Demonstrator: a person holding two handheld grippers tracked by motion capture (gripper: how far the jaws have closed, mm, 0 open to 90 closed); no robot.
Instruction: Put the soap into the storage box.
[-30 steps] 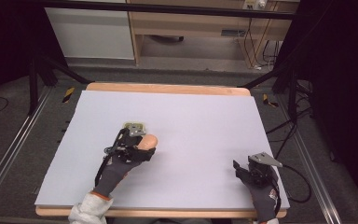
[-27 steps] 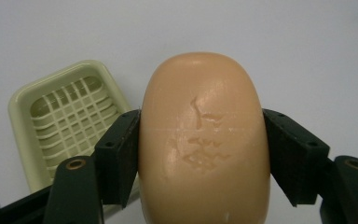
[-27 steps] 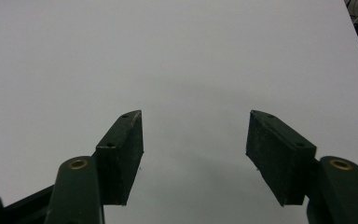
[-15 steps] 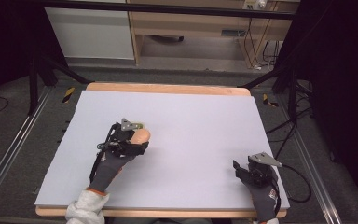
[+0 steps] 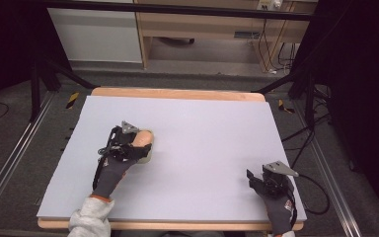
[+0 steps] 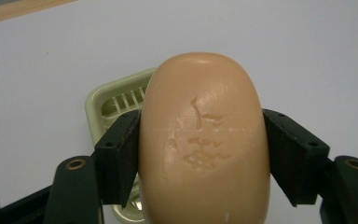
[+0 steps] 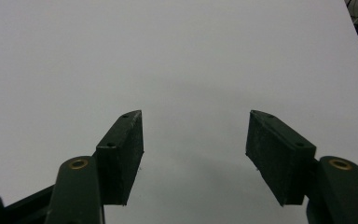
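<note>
Nearest, at about five o'clock on the table, the right gripper rests low near the front edge, held in a dark-gloved hand with its cable trailing off to the right; in the right gripper view its two black jaws stand well apart with nothing but bare white tabletop between them. Farther in, at about nine o'clock from the table's middle, the left gripper is clamped on a bar of soap, a smooth peach-coloured oval with a faint stamped mark on its upper face. Both pads press against the bar's long sides in the left gripper view. Just beyond and under the soap lies a pale green soap dish with slotted ribs, its far corner showing at about ten o'clock from the bar. Whether the soap touches the dish cannot be told.
</note>
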